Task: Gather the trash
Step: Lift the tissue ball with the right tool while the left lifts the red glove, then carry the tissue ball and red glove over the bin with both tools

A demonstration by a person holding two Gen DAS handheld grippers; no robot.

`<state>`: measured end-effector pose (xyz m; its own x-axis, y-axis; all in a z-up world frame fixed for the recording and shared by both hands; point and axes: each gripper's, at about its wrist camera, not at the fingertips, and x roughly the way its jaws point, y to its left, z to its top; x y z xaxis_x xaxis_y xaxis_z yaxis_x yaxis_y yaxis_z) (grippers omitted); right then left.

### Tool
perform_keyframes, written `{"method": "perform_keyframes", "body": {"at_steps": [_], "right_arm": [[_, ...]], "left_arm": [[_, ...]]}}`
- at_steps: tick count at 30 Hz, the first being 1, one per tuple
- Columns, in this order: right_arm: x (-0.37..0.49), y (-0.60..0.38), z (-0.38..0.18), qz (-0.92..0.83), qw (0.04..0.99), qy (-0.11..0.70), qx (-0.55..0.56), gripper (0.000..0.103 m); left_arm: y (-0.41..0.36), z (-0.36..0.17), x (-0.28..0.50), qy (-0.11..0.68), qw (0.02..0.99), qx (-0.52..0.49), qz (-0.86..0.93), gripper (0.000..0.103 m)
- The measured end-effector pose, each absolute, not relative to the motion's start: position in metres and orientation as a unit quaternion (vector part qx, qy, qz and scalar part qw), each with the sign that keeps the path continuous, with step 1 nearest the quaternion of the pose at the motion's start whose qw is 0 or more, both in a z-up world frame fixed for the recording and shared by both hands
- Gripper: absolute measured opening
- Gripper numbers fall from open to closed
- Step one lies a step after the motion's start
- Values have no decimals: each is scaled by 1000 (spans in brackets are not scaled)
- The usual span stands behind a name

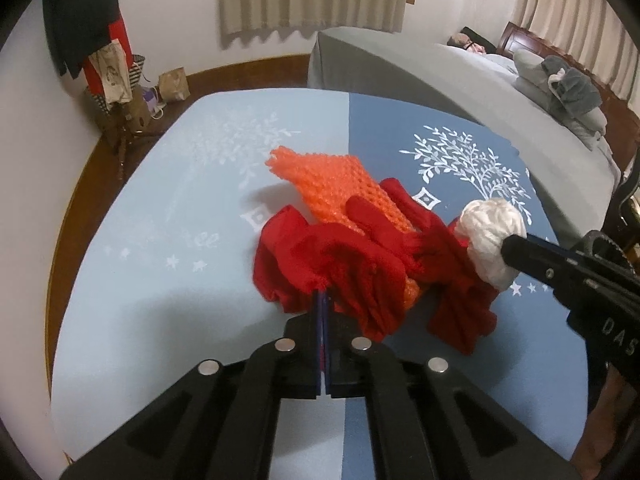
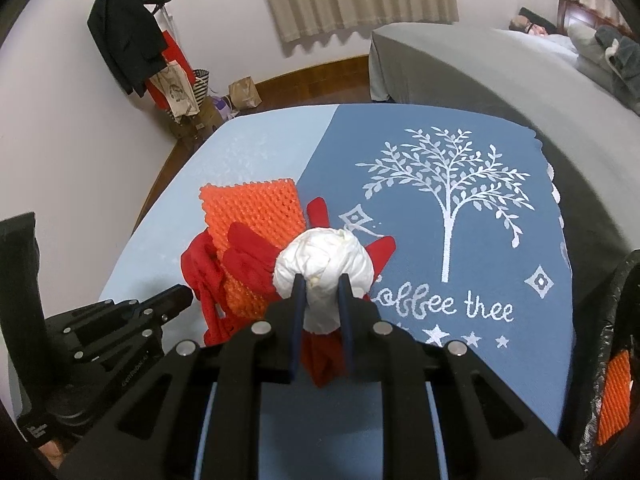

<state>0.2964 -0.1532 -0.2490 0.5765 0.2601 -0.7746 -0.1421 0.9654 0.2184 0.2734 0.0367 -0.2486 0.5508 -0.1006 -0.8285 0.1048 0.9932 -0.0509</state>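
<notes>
Pinching the near edge of the red plastic bag [image 1: 340, 276] with my left gripper [image 1: 323, 294], fingers pressed fully together on a thin fold, I have my right gripper [image 2: 320, 280] clamped partway around the white paper wad [image 2: 324, 268], which sits between the two blue pads. All of it lies in the middle of the counter [image 1: 160, 280], on the blue tree-print cloth, with the orange foam net [image 1: 328, 184] on the far side, partly under the red bag.

My worry is the left grip: it looks like only a sliver of slippery film, and a quick pull could let it slide out. Parts of the bag also lie under and beside the wad, so lifting my two hands apart might drag one thing off with the other. The wad seems soft; squeezing harder could crush it or squirt it out forward. At my far right a black bin bag [image 2: 600, 340] already holds orange netting; carrying across, a loose item could drop short of it.
</notes>
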Motion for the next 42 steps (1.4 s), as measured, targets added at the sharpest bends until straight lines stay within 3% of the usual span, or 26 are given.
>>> {"method": "perform_keyframes", "body": {"at_steps": [2, 3, 5, 7, 12, 16, 42], "right_arm": [[296, -154, -248, 113, 886, 445, 66, 16], [295, -154, -248, 113, 886, 445, 65, 16], [293, -156, -248, 112, 886, 444, 66, 16], [293, -157, -249, 111, 885, 446, 68, 16], [291, -161, -251, 108, 885, 448, 69, 16], [291, -164, -250, 105, 885, 448, 71, 16], [245, -176, -209, 98, 895, 428, 76, 16]], "left_arm": [[35, -249, 271, 471, 880, 2, -63, 3], [34, -250, 269, 472, 879, 2, -68, 8], [32, -251, 265, 468, 881, 6, -63, 57], [30, -254, 262, 463, 885, 10, -59, 65], [25, -272, 269, 485, 873, 13, -59, 60], [29, -281, 271, 505, 861, 3, -66, 6], [31, -193, 190, 452, 889, 2, -70, 3]]}}
